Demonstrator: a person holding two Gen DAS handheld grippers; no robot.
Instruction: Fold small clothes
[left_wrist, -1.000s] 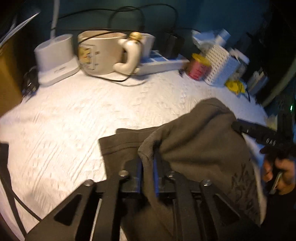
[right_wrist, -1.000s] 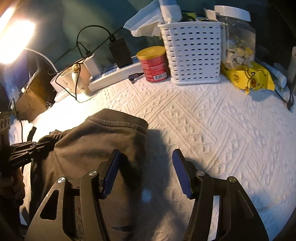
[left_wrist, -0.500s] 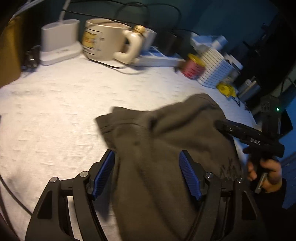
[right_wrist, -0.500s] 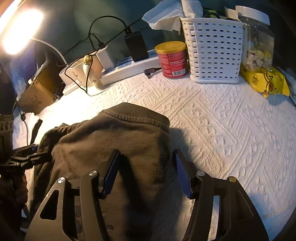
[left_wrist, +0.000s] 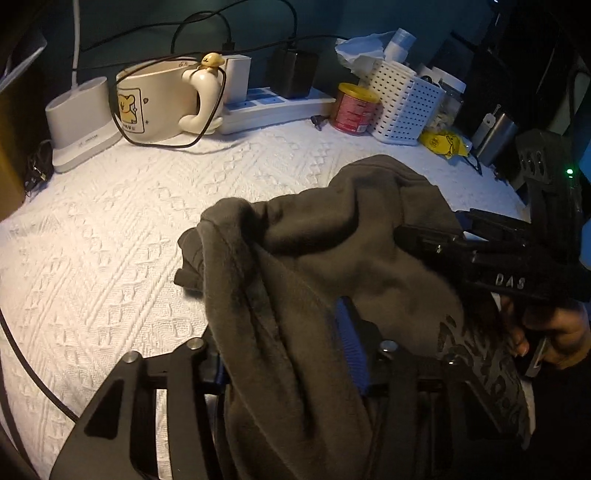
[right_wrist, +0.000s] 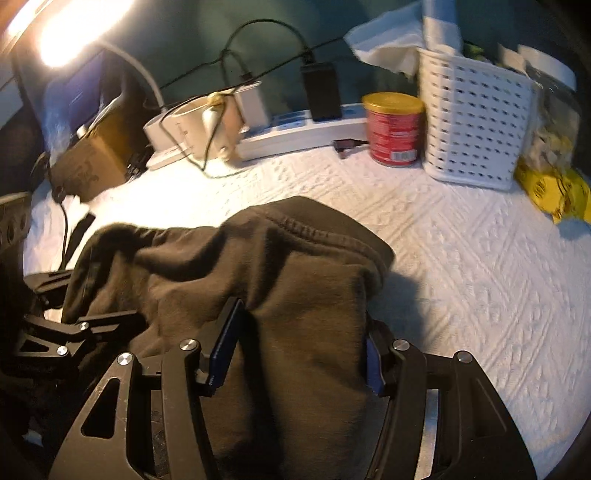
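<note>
A dark grey garment (left_wrist: 351, 258) lies bunched on the white textured cover (left_wrist: 110, 240). The left gripper (left_wrist: 284, 350), opened wide half a second ago, has just been closing on a gathered fold between its jaws. The right gripper (right_wrist: 299, 343) remains parted astride the cloth, apparently unclamped. A regrasp for the next fold is suggested.

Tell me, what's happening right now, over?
Left gripper: jaws just closing, dark garment bunched between. Right gripper open, straddling it. Red can far back, nothing blocking.
</note>
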